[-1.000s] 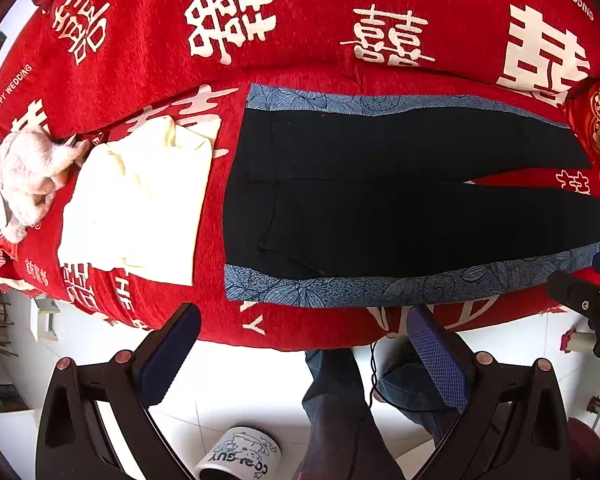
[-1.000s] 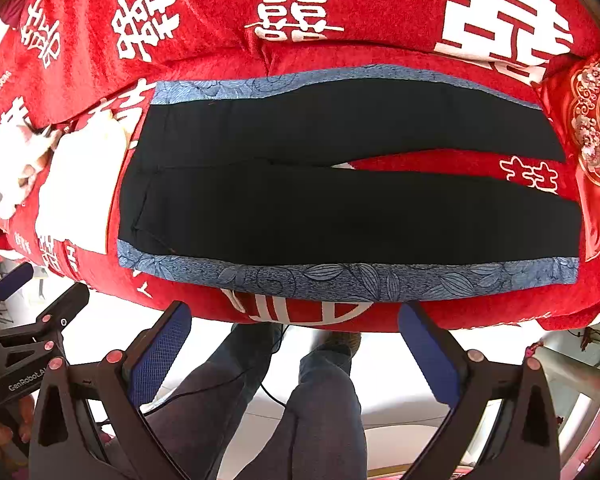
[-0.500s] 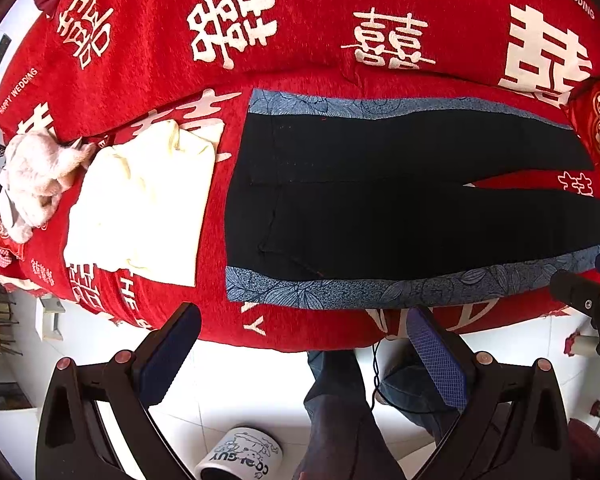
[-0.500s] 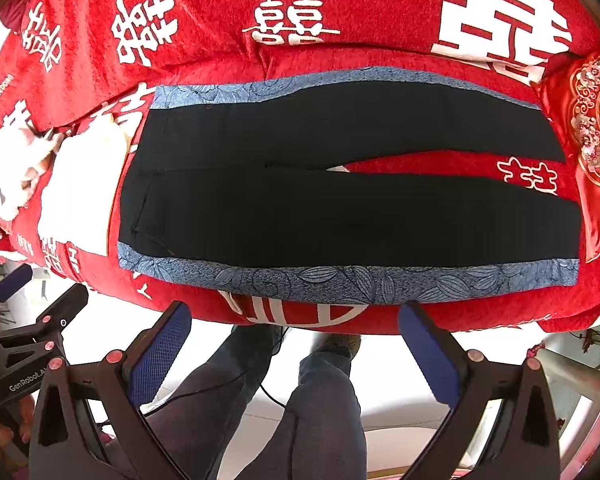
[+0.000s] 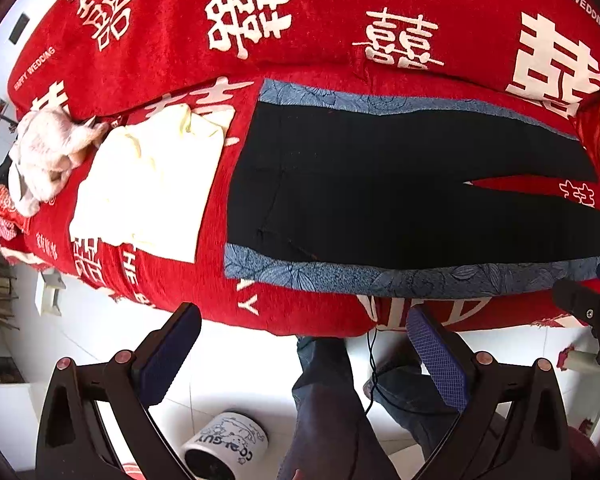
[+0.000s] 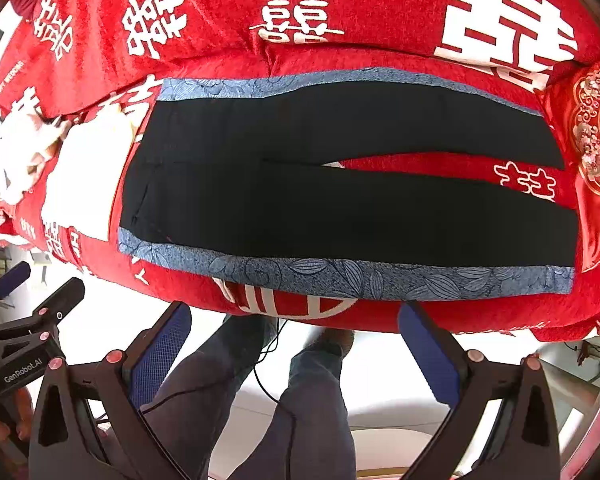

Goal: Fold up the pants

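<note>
Black pants (image 5: 380,184) with blue patterned side stripes lie flat on a red bed cover, waist to the left and both legs running right; they also show in the right wrist view (image 6: 340,184). My left gripper (image 5: 304,344) is open and empty, held off the bed's near edge below the waist end. My right gripper (image 6: 296,340) is open and empty, off the near edge below the near leg. Each gripper shows at the edge of the other's view.
A folded cream garment (image 5: 148,184) lies left of the pants, with a pale pink bundle (image 5: 48,152) beyond it. A red embroidered cushion (image 6: 596,136) sits at the right end. My legs (image 6: 236,392) and a white mug (image 5: 228,448) are on the floor below.
Both views have shifted slightly; the bed sits a little lower and nearer in frame. The pants have not moved and both grippers stay open.
</note>
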`<state>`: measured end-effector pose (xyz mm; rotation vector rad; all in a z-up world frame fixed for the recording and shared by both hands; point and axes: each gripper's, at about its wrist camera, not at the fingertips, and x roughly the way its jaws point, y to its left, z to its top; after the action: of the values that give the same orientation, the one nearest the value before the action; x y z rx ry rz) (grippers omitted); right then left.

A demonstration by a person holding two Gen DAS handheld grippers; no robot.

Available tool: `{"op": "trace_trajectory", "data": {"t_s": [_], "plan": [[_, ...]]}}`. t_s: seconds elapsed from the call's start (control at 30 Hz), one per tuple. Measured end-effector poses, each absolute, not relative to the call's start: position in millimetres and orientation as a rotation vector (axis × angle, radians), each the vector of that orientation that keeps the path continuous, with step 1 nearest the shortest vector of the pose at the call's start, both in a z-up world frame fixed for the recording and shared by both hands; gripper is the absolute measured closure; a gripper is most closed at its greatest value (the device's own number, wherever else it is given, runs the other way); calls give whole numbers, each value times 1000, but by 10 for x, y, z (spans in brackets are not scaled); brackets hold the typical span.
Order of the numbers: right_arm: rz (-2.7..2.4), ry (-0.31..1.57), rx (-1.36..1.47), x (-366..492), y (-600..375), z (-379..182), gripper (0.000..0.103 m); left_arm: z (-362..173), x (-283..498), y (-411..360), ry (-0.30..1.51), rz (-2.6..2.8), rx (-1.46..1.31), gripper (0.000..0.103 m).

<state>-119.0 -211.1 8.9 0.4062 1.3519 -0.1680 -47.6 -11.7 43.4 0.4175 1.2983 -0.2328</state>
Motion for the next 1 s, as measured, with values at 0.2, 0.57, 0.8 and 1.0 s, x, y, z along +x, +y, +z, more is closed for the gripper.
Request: {"op": "trace_trajectory", "data": {"t_s": [0.2,0.57,0.8,1.0], "plan": [[-167,1364,432,-1282,-2158,29,0,369,-489,-135,1322,-222,425,0],[-221,1399,480,-1276,-2071,-196,0,48,-338,-30,1381,-267,442,0],[-145,1338,663,-1200,-1992,-438,0,-254,-59,207,1390,-313,346,0],[88,1258,960,-1104,-1785,-1026,0,-787,156,517,1462,-359,143,14]]}}
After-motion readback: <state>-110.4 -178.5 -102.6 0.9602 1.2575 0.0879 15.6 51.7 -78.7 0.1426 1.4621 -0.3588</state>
